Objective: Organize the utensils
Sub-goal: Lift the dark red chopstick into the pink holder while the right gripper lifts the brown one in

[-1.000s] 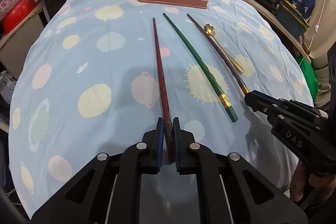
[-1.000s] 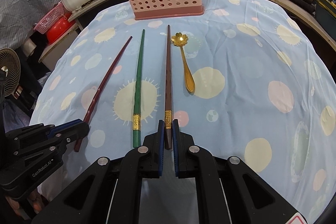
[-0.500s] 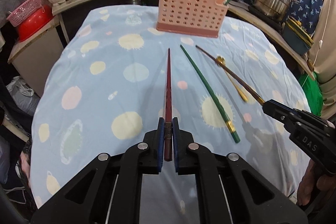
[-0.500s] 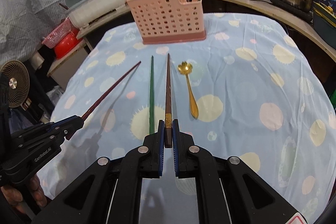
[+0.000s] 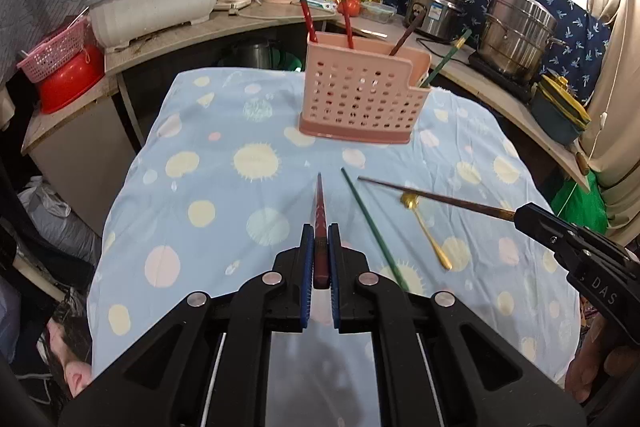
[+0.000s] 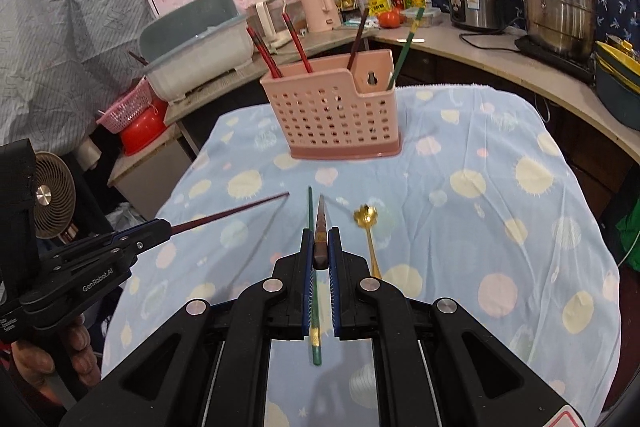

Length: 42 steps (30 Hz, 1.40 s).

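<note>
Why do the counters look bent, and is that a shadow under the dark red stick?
Both views: the fisheye lens bows the counter and darkens the corners. Right wrist view: the red chopstick in the left gripper casts a soft shadow on the tablecloth. Left wrist view: glare at top right.

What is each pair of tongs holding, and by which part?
Left tongs grip the red chopstick by its thick end; right tongs grip the brown chopstick by its thick end.

Three loose chopsticks (image 6: 314, 315), four more in one pink caddy (image 6: 332, 115), one gold spoon (image 6: 370, 247).
</note>
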Each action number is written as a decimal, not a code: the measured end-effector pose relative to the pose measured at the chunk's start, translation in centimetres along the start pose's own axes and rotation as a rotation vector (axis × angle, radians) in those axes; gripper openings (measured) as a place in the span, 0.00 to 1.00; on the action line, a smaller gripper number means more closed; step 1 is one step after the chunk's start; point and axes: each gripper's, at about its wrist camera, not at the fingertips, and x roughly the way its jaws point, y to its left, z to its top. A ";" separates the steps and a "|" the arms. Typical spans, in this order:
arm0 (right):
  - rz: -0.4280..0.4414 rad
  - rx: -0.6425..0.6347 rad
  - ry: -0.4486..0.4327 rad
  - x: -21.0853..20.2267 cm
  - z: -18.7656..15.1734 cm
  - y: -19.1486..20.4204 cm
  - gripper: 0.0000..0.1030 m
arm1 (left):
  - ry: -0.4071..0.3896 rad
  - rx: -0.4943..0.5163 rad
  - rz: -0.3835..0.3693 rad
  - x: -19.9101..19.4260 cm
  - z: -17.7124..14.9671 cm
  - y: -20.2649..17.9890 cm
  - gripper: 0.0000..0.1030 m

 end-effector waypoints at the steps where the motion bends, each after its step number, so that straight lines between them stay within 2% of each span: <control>1: 0.001 -0.001 -0.007 -0.2 0.4 0.1 0.07 | -0.007 0.003 -0.002 -0.1 0.5 -0.1 0.07; 10: 0.009 -0.005 -0.076 -1.0 4.2 0.4 0.07 | -0.059 0.023 -0.022 -1.0 4.5 -0.8 0.07; 25: -0.006 -0.001 -0.245 -1.9 13.4 -0.3 0.07 | -0.234 0.109 -0.030 -3.1 14.3 -3.1 0.07; 33: 0.007 0.015 -0.380 -3.0 20.2 0.0 0.07 | -0.369 0.116 -0.031 -5.0 20.7 -4.1 0.07; 37: 0.011 0.027 -0.420 -2.3 23.2 0.1 0.07 | -0.429 0.113 -0.022 -5.3 23.9 -4.4 0.07; 42: 0.025 0.060 -0.430 0.2 25.6 0.0 0.07 | -0.456 0.102 -0.020 -3.4 26.7 -4.2 0.07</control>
